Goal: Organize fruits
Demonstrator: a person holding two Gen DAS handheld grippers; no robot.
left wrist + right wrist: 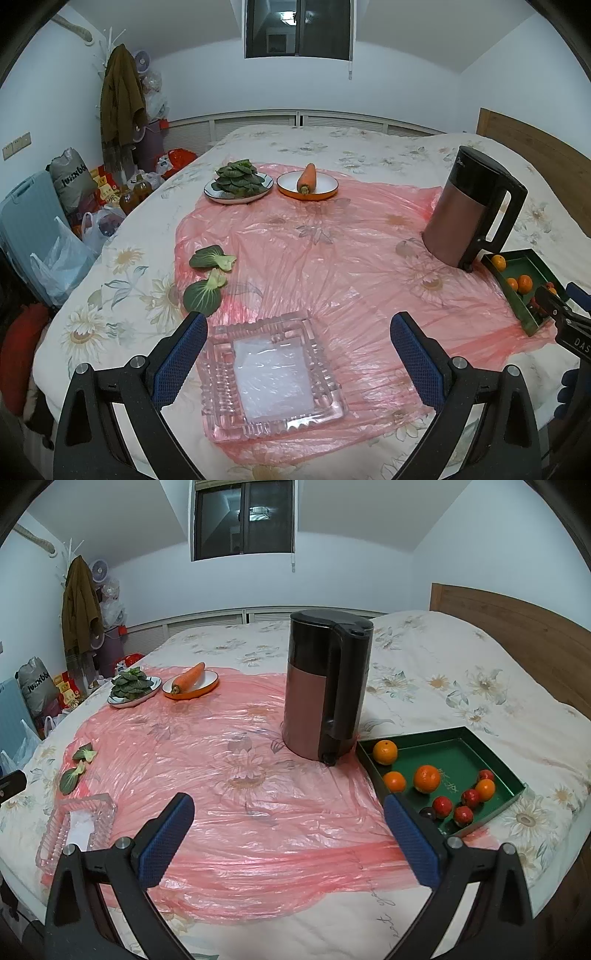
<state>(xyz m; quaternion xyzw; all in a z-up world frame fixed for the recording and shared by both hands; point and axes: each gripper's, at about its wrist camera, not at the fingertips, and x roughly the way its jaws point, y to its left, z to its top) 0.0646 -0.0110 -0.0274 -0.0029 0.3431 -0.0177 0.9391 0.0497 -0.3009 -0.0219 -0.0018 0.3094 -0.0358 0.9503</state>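
From the left wrist camera, the left gripper (299, 332) hangs over the near edge of the bed (332, 140), its blue fingers (181, 354) spread wide and empty. Between them sits a clear glass tray (269, 376) on the pink plastic sheet (332, 251), nothing in it. A broad stretch of open sheet runs from the tray toward the far side. Two loose green leaves (207, 277) lie at the sheet's left edge. At its far edge, a plate of greens (238, 181) stands just beside an orange-rimmed plate (325, 184) carrying a carrot (307, 177). The kettle (469, 210) stands at the right edge, with the green fruit tray (517, 254) just beside it; oranges (524, 283) show inside. The right gripper (554, 306) pokes in over that tray.

On the right wrist camera, the right gripper (288, 830) has its fingers (413, 842) spread too, holding nothing, above bare sheet near the bed's front edge. The green fruit tray (461, 734) sits at the sheet's right edge, holding four oranges (426, 778), several small red fruits (442, 805) and one dark fruit (428, 813). The kettle (325, 686) touches the tray's far corner.
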